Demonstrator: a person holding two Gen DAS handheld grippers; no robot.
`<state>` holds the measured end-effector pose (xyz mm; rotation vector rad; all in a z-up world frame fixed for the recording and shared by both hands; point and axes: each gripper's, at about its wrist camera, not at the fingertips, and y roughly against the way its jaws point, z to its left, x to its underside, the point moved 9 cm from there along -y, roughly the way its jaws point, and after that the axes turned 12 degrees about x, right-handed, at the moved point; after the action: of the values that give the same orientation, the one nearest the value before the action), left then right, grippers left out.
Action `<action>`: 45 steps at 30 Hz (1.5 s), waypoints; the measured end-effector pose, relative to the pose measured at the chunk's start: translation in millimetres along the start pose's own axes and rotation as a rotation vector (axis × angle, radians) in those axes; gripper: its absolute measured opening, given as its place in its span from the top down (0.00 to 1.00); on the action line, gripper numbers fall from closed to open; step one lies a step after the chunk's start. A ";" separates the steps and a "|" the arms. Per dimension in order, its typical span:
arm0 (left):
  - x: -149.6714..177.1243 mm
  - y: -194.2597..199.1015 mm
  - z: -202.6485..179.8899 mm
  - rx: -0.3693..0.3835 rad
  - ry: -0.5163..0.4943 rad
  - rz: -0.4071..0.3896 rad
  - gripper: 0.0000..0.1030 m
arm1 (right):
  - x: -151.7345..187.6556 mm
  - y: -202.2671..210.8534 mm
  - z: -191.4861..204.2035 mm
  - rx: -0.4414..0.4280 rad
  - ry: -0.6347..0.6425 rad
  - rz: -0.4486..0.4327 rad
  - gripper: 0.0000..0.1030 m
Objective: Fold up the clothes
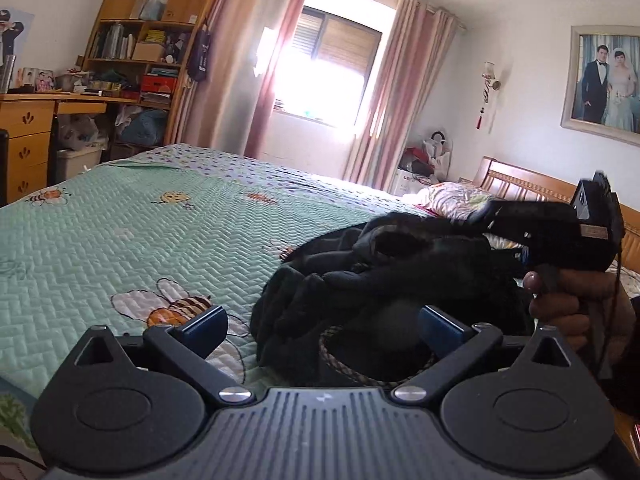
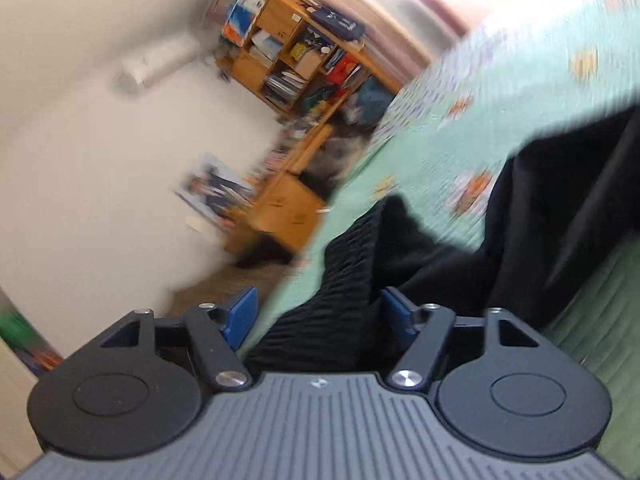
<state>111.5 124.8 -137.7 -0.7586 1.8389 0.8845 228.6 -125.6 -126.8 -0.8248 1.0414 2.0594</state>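
Here your left gripper stands wide before the black garment heaped on the bed; your right gripper straddles its ribbed band, pads apart.

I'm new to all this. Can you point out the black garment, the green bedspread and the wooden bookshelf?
black garment (image 1: 360,276): left wrist view, crumpled middle.
green bedspread (image 1: 120,232): left wrist view, bare quilted area.
wooden bookshelf (image 1: 120,2): left wrist view, upper cupboard door.

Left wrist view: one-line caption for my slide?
Open left hand-held gripper faces a crumpled black garment on the green quilted bed, right hand-held gripper above it.
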 end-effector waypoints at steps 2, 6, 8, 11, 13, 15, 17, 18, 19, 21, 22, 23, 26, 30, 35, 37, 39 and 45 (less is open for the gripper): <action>-2.5 6.6 2.6 -0.008 -0.005 -0.009 0.01 | -6.7 15.5 27.2 0.154 0.322 -0.134 0.83; -8.1 22.4 18.8 -0.038 0.013 -0.034 0.01 | 52.0 42.6 128.4 0.012 0.750 -0.162 0.91; -8.5 33.6 29.6 -0.057 0.053 -0.054 0.01 | 115.9 44.2 149.6 -0.036 0.952 -0.138 0.91; -3.8 41.5 35.0 -0.036 0.113 -0.053 0.01 | 195.2 36.3 146.0 -0.036 1.162 -0.111 0.88; -0.3 40.1 32.9 -0.009 0.139 -0.041 0.01 | 211.7 39.0 135.5 -0.009 1.158 -0.096 0.86; 0.1 30.2 23.2 0.047 0.160 -0.032 0.01 | 209.6 48.6 129.6 -0.017 1.109 -0.106 0.77; -4.0 14.7 8.4 0.146 0.211 -0.032 0.01 | 197.3 56.0 125.4 -0.034 1.041 -0.117 0.67; -6.8 6.5 0.3 0.195 0.237 -0.030 0.01 | 191.7 53.5 123.2 -0.031 1.014 -0.116 0.62; -9.7 -1.4 -7.8 0.245 0.263 -0.027 0.01 | 188.7 53.5 119.6 -0.026 0.995 -0.113 0.60; -10.5 -22.7 -17.1 0.246 0.275 0.038 0.01 | 186.7 48.5 118.6 -0.030 0.958 -0.091 0.59; -9.3 -33.7 -17.3 0.215 0.273 0.078 0.01 | 186.0 49.2 116.6 -0.036 0.941 -0.085 0.58; -7.2 -42.8 -15.6 0.194 0.282 0.109 0.01 | 186.2 51.5 114.5 -0.039 0.931 -0.087 0.58; -0.7 -65.2 -8.5 0.176 0.341 0.184 0.01 | 184.0 57.3 105.5 -0.036 0.914 -0.114 0.50; 6.8 -86.3 1.7 0.189 0.433 0.198 0.50 | 171.8 66.3 84.2 -0.013 0.799 -0.125 0.39; 3.8 -80.1 31.6 0.201 0.603 0.067 0.69 | 124.8 77.6 28.4 0.101 0.455 -0.153 0.38; -7.0 -59.0 44.4 0.198 0.618 -0.058 0.74 | 106.2 79.5 -4.2 0.152 0.290 -0.156 0.36; -19.8 -27.6 58.1 0.207 0.643 -0.225 0.80 | 90.1 80.8 -35.1 0.170 0.117 -0.156 0.35; -7.8 10.2 86.4 0.136 0.739 -0.371 0.79 | 66.4 76.0 -67.9 0.169 -0.071 -0.187 0.32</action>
<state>147.1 202.8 -154.8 -1.4106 2.2382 0.2330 146.4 -198.6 -178.8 -0.7289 1.0420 1.8048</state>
